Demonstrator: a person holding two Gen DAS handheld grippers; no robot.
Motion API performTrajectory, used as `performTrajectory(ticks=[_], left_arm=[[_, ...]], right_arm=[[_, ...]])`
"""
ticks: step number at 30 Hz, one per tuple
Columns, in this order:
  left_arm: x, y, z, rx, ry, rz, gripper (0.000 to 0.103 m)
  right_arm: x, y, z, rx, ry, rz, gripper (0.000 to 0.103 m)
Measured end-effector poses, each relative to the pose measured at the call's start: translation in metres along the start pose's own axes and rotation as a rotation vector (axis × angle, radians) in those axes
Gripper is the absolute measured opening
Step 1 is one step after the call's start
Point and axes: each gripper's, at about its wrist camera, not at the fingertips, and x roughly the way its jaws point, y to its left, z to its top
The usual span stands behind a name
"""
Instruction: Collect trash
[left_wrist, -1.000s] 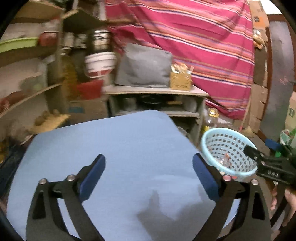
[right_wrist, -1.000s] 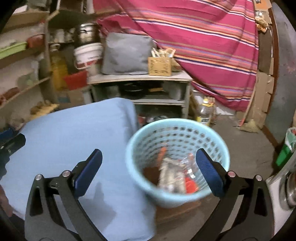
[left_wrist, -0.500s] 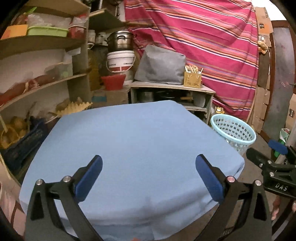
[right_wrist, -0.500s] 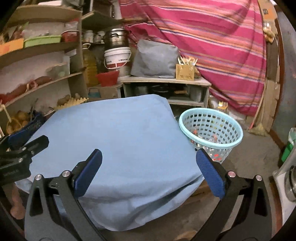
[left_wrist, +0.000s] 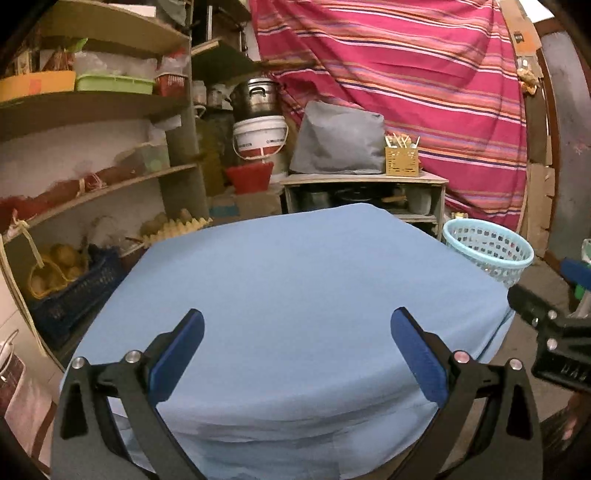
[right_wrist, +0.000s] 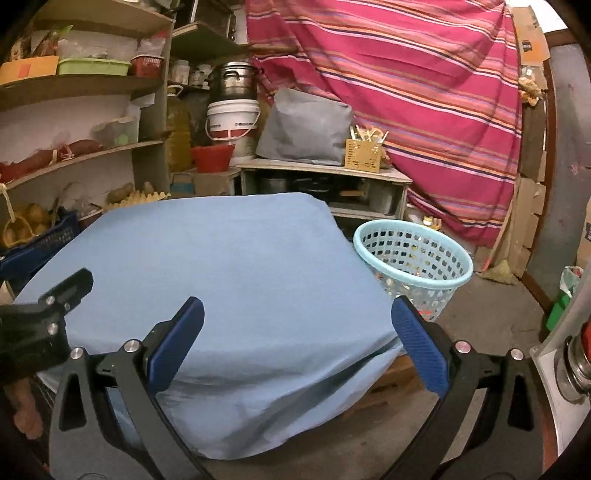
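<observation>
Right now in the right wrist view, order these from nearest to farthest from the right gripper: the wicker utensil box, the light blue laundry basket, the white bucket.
From the right gripper:
1. Light blue laundry basket, on the floor right of the table.
2. Wicker utensil box, on the low cabinet behind the table, right of centre.
3. White bucket, farther back, under the steel pot, left of centre.

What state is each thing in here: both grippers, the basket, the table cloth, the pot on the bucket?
left gripper: open, holding nothing
right gripper: open, holding nothing
basket: upright on the floor beside the table, bits of trash inside
blue cloth: spread over the table, nothing on it
steel pot: lidded, stacked on the white bucket
</observation>
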Motion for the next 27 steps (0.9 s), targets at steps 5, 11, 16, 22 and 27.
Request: performTrajectory(ticks=[5, 11, 16, 22, 27], left_arm=[[0.006, 0.002, -0.001, -0.031, 0.028, -0.016, 0.099], [0.011, 0.005, 0.001, -0.051, 0.045, -0.043, 0.099], [0.014, 0.005, 0.001, -0.059, 0.04, -0.037, 0.099], [0.016, 0.008, 0.002, -0.058, 0.039, -0.036, 0.099], [0.016, 0.011, 0.001, -0.064, 0.032, -0.033, 0.099]], right_arm=[[0.001, -0.002, 0.0, 0.015, 0.001, -0.001, 0.099], [0.001, -0.002, -0.001, 0.025, 0.009, 0.005, 0.099], [0.003, -0.002, -0.002, 0.031, 0.012, 0.005, 0.099], [0.005, -0.002, -0.002, 0.038, 0.012, 0.005, 0.099], [0.006, -0.001, -0.002, 0.036, 0.006, 0.003, 0.099]])
